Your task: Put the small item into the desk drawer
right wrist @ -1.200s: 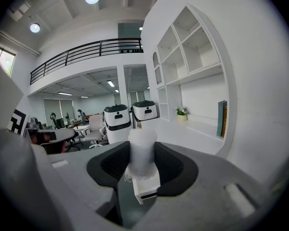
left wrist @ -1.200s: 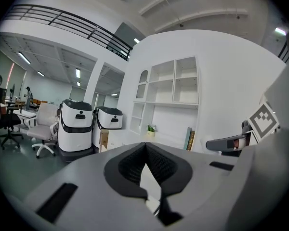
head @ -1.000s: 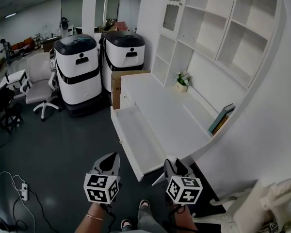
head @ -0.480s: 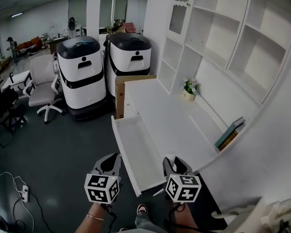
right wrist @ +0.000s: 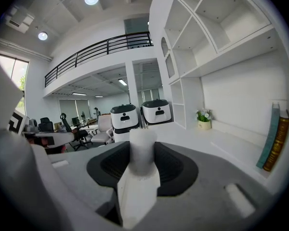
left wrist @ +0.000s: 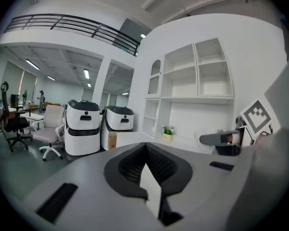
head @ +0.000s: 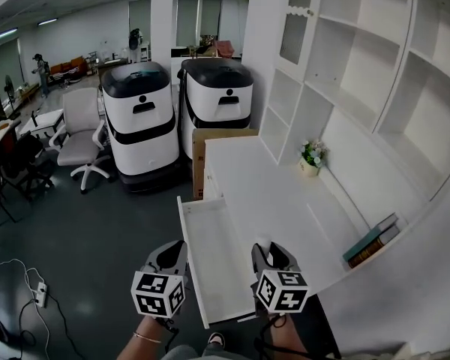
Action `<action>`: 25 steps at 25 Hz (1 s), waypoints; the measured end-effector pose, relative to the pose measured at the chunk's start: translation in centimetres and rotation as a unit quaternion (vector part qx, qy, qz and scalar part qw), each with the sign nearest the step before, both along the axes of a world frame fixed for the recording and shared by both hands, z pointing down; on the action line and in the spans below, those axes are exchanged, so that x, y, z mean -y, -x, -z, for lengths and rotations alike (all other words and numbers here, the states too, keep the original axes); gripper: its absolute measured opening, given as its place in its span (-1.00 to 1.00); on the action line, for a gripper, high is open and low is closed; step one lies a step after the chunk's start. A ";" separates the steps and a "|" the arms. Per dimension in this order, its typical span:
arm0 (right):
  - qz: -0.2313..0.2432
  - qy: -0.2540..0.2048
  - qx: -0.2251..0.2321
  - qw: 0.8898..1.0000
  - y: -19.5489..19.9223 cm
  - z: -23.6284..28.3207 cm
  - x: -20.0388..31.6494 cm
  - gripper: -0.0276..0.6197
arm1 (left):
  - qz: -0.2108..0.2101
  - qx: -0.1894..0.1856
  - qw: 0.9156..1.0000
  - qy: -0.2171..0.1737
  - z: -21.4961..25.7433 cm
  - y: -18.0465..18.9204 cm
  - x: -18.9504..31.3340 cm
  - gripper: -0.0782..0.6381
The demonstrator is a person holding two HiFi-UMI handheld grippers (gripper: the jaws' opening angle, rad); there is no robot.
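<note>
The open white drawer juts out of the white desk, and its inside looks bare. Its front end lies between my two grippers. My right gripper hovers at the drawer's front right corner, shut on a small white cylinder that stands up out of the jaws. In the right gripper view the gripper points along the desk. My left gripper hangs over the floor just left of the drawer; the left gripper view shows this gripper shut with nothing in it.
Two white-and-black machines stand beyond the desk, with a cardboard box against its end. An office chair is to the left. A potted plant and books sit on the desk under white shelves.
The view has moved forward and turned right: desk and drawer now sit closer and lower, with the drawer front between the grippers. Both grippers keep their grip state.
</note>
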State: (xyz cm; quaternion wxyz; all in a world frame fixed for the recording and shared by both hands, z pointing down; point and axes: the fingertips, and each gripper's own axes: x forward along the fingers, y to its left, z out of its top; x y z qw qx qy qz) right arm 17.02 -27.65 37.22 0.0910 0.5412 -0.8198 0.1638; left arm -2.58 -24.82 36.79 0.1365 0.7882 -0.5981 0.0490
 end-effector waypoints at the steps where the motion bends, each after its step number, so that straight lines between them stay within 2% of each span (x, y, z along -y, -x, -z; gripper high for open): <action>1: 0.003 0.002 0.000 1.000 0.0 -0.2 0.7 -0.41 | 0.004 0.001 1.000 0.002 -0.2 0.0 0.5 -0.79; 6: 0.017 0.023 0.003 1.000 0.7 -1.7 3.2 -0.41 | 0.014 0.008 1.000 0.019 -1.4 0.6 2.9 -0.79; 15: 0.027 0.052 -0.013 0.998 3.0 -4.1 5.7 -0.41 | 0.008 -0.020 0.999 0.045 -4.1 2.1 6.9 -0.79; 25: 0.019 0.083 -0.016 0.996 3.6 -6.6 6.7 -0.41 | 0.015 -0.022 0.997 0.071 -6.5 3.6 8.1 -0.79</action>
